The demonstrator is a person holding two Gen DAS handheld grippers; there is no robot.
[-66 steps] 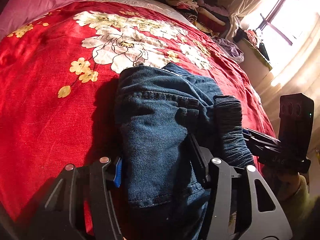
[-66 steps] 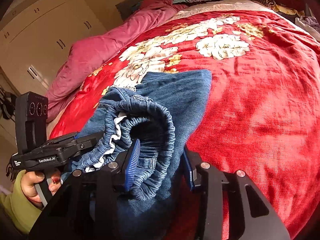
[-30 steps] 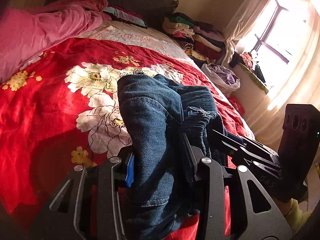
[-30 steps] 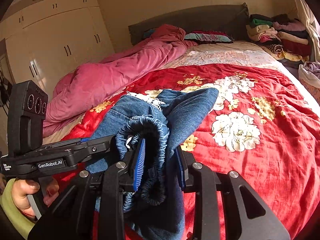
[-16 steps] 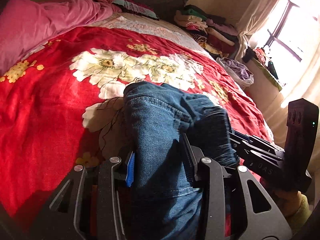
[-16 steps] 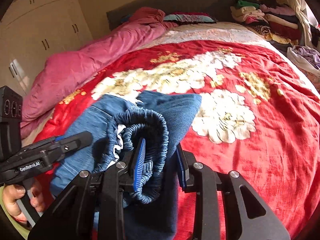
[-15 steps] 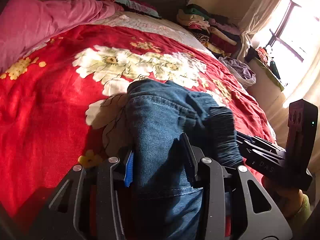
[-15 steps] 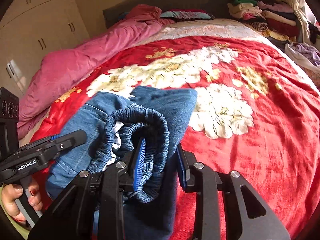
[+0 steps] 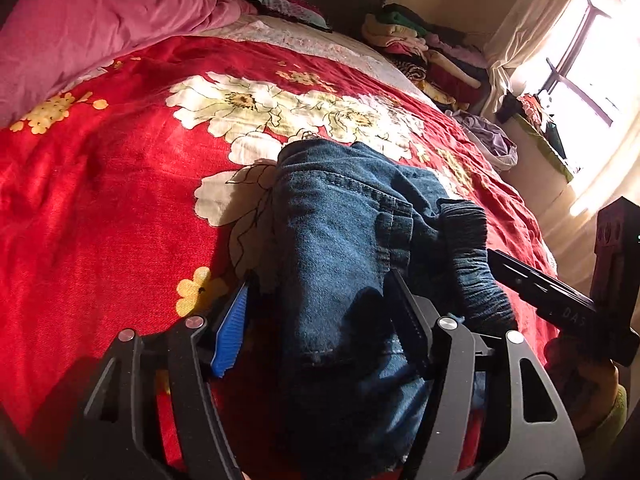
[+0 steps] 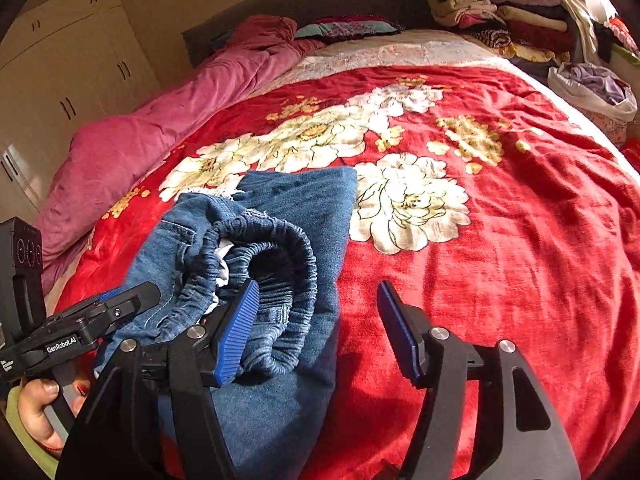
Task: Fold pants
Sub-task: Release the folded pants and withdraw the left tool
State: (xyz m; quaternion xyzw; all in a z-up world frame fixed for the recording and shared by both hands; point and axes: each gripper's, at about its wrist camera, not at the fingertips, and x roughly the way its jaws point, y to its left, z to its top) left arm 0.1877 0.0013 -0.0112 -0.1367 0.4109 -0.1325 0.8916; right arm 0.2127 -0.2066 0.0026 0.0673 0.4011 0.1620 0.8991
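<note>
Jeans (image 10: 280,240) lie folded in a bundle on the red blanket (image 10: 500,240), at its near edge, short of the big white flowers (image 10: 408,200). Elastic waistband (image 10: 288,248) sits on top of the bundle, curled into a loop, a bit of white lining showing inside it. Left gripper (image 9: 320,312) spread wide, its 2 fingers on either side of the denim; blue pad (image 9: 230,328) clear of the cloth, right finger against or just beside it, contact unclear. Right gripper (image 10: 320,320) also spread wide; its left pad (image 10: 236,332) touches the waistband, the other pad (image 10: 400,332) is over bare blanket, apart from the jeans. Pink duvet (image 10: 160,128) bunched along the blanket's left side. Stack of folded clothes (image 10: 500,12) past the blanket's far right corner, a white bag (image 10: 592,92) just beside that side.
</note>
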